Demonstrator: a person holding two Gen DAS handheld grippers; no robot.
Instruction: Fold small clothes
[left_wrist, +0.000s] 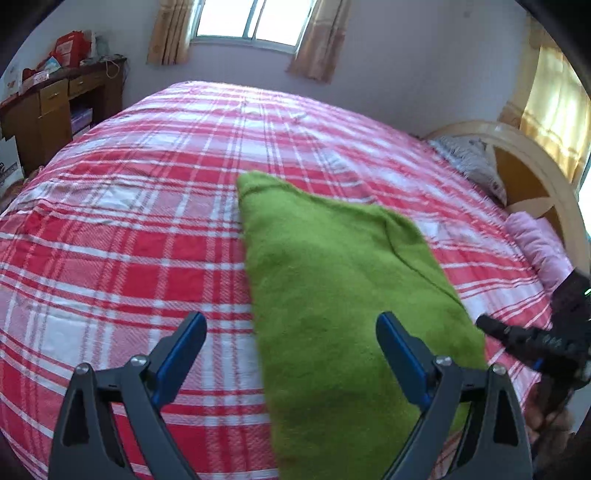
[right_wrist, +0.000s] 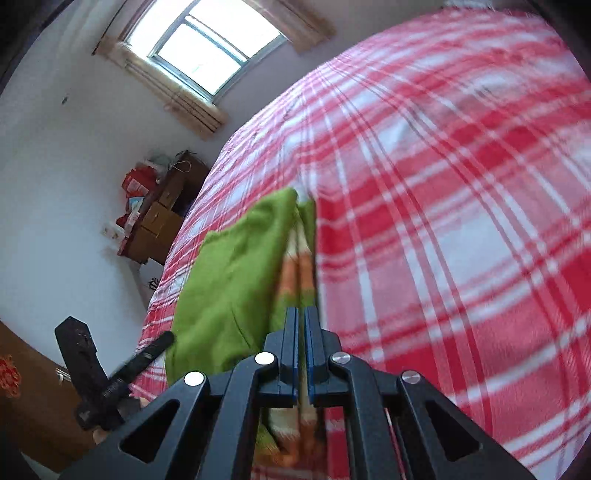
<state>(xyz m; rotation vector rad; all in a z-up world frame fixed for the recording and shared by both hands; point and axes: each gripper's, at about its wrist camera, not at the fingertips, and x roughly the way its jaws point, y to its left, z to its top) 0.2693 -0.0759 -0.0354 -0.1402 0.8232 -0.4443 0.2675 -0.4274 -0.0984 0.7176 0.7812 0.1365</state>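
Left wrist view shows the left gripper (left_wrist: 291, 334) released, its blue fingers (left_wrist: 186, 354) spread wide above the near edge of the bed (left_wrist: 129, 229), with nothing between them; one finger is over the red-and-white plaid cover, the other over the green garment (left_wrist: 332, 280). The garment lies on the plaid cover near the bed's near edge, stretching toward the middle, one corner pointing to the far edge below the window (left_wrist: 255, 18). A wooden desk (left_wrist: 55, 107) stands by the bed's far left corner, the headboard (left_wrist: 535, 173) along its right edge. In the right wrist view the right gripper (right_wrist: 301, 314) is clenched on a fold of the green garment (right_wrist: 236, 273), where striped orange fabric shows, blurred
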